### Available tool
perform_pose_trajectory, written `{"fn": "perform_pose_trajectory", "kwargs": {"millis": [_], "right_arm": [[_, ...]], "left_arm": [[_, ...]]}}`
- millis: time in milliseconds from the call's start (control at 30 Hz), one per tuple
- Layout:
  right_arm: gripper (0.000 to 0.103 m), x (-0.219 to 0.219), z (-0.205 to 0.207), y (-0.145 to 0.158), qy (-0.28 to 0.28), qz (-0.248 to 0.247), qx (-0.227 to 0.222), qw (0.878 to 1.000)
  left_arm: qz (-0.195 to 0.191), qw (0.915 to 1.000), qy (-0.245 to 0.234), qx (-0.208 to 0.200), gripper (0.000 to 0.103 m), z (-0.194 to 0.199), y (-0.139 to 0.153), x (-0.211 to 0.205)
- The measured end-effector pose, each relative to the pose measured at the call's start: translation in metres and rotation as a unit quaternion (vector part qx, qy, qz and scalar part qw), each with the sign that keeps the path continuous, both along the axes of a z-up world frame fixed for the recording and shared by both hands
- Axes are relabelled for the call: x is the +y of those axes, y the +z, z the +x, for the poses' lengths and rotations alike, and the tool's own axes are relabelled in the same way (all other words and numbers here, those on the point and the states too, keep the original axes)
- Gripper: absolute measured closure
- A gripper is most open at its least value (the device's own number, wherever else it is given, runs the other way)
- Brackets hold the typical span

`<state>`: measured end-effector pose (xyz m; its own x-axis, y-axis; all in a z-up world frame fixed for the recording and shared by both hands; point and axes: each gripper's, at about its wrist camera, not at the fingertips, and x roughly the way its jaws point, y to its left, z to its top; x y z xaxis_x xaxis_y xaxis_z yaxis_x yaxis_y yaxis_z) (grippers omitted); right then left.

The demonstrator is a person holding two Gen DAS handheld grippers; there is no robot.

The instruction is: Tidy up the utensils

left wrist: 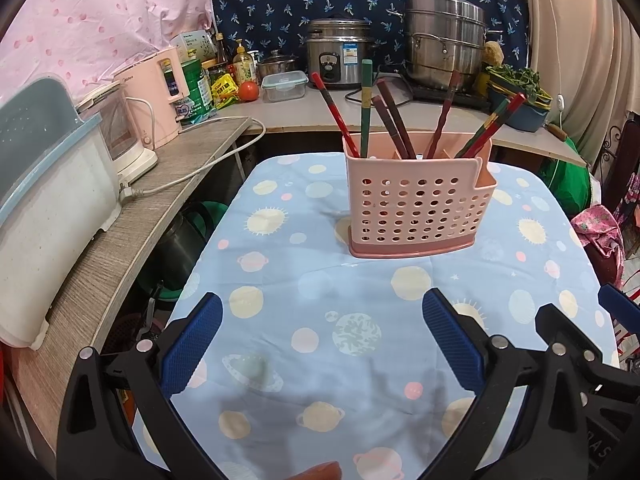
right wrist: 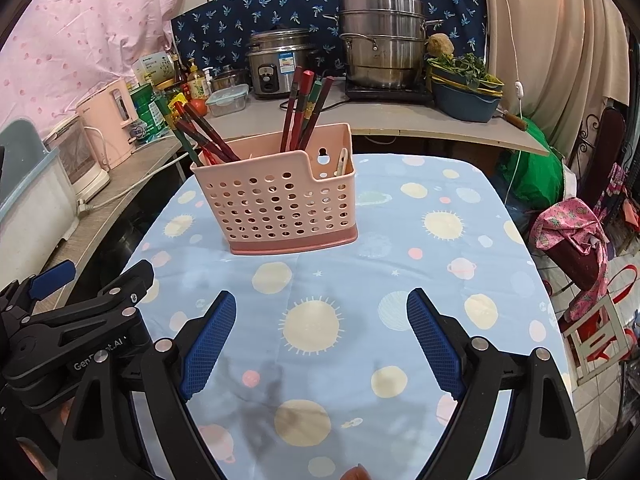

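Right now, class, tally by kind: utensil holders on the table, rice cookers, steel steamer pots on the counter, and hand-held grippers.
Pink utensil holder: 1
Rice cooker: 1
Steel steamer pot: 1
Hand-held grippers: 2, left hand-held gripper and right hand-held gripper
Total: 5

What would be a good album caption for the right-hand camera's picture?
Open right gripper hovers over a planet-print tablecloth, facing a pink perforated caddy filled with red and green chopsticks.

Right gripper (right wrist: 320,336) agape over tablecloth (right wrist: 400,240); chopsticks (right wrist: 304,112) upright in pink caddy (right wrist: 276,204).
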<state>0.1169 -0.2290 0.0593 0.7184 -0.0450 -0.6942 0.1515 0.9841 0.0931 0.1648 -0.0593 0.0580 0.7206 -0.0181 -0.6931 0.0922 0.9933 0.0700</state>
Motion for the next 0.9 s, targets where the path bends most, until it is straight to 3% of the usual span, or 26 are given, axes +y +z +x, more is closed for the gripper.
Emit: {"fn": "perform_pose_trajectory", "kwargs": {"millis": [900], "right_arm": [[0.019,-0.0019,0.0011,-0.0025,-0.003,0.001,0.004,1.000]], "left_arm": [[-0.004,0.9999,0.002,0.013,0.008,0.0054,-0.0034,-0.0037]]}}
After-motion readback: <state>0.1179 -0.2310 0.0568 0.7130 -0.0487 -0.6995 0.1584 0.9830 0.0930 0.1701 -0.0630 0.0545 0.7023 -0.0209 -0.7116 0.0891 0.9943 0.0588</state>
